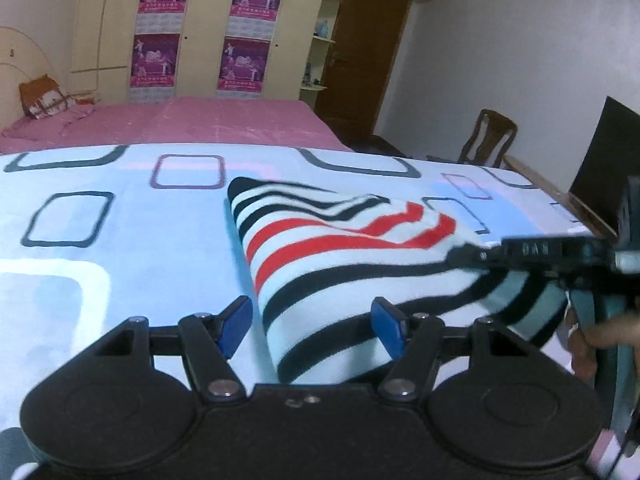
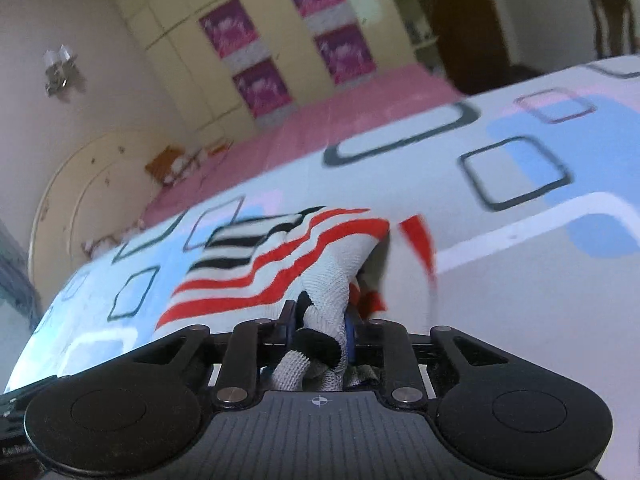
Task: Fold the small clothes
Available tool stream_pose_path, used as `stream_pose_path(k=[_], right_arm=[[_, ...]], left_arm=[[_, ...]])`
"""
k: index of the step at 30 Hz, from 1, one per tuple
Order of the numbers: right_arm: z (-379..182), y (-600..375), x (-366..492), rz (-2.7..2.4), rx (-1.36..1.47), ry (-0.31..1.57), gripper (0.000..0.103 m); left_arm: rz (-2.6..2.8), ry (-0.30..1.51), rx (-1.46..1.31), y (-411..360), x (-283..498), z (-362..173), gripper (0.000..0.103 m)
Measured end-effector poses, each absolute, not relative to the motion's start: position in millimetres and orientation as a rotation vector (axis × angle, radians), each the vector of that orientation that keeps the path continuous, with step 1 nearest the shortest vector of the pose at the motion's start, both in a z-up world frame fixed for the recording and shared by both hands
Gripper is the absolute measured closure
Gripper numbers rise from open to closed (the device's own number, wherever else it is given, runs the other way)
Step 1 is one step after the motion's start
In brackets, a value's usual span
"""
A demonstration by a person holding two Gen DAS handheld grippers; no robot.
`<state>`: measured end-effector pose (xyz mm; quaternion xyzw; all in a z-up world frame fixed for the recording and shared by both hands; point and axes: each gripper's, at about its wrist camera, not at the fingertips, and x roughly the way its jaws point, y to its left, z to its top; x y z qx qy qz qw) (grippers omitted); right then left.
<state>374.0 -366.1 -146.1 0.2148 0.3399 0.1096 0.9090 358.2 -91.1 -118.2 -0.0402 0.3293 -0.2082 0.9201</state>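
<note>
A small white garment (image 1: 344, 264) with black and red stripes lies partly folded on the light blue bedsheet (image 1: 120, 248). My left gripper (image 1: 312, 324) is open, its blue pads on either side of the garment's near edge, not closed on it. My right gripper (image 2: 320, 328) is shut on a bunched edge of the garment (image 2: 280, 264) and holds it up off the sheet. The right gripper also shows in the left wrist view (image 1: 472, 256), coming in from the right at the garment's right edge.
The sheet (image 2: 520, 248) has a pattern of rounded squares. Beyond it lies a pink bed (image 1: 180, 120) with an orange pillow (image 1: 42, 96). A wooden chair (image 1: 488, 136) and a dark screen (image 1: 608, 160) stand at the right. A wardrobe (image 1: 200, 28) is at the back.
</note>
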Motion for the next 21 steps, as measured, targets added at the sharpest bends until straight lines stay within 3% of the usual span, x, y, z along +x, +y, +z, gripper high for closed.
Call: stream_pose_path(k=[5,13,18,21], right_arm=[[-172,-378,364,0.184,0.52,0.756,0.081],[-146,-391,338,0.193,0.544,0.736,0.08],[-142,-393,308,0.21,0.525,0.757,0.08],[-149,-390,298,0.193,0.52,0.776,0.08]], left_arm=[[-0.456,0.747,-0.057,-105,357,-138,0.036],[-0.447,0.802,-0.092,-95,356,-145,0.034],[-0.456,0.827,-0.091,-91,349,-153,0.048],[-0.452,0.825,-0.08,-93,348,-153,0.05]])
